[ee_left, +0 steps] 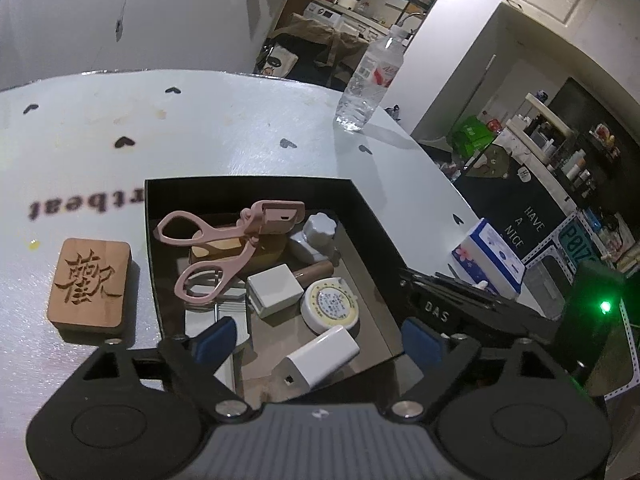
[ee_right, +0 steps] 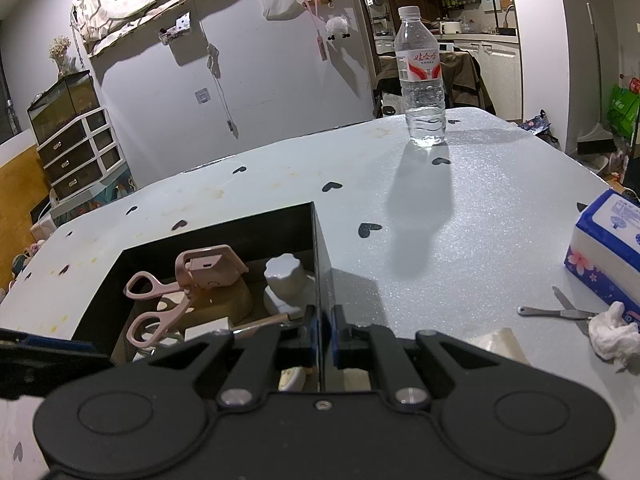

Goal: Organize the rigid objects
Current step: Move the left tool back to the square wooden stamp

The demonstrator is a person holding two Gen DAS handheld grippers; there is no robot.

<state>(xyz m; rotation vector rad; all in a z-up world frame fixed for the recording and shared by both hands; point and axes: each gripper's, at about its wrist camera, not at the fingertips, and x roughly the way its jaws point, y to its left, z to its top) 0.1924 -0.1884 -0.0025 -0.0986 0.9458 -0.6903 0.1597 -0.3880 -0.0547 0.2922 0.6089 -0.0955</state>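
The left gripper point(ee_left: 318, 338) hangs with jaws spread and empty above the black box point(ee_left: 376, 220), whose wall the right gripper's point(ee_right: 322, 332) jaws pinch at three o'clock.

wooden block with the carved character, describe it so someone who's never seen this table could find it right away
Start at the black box on the pale, heart-printed table. Just outside the box's left wall, as the left wrist view shows it, the wooden block lies flat on the tabletop. It is the only brown wooden piece out there, a rounded rectangle with a large Chinese character carved in its top.
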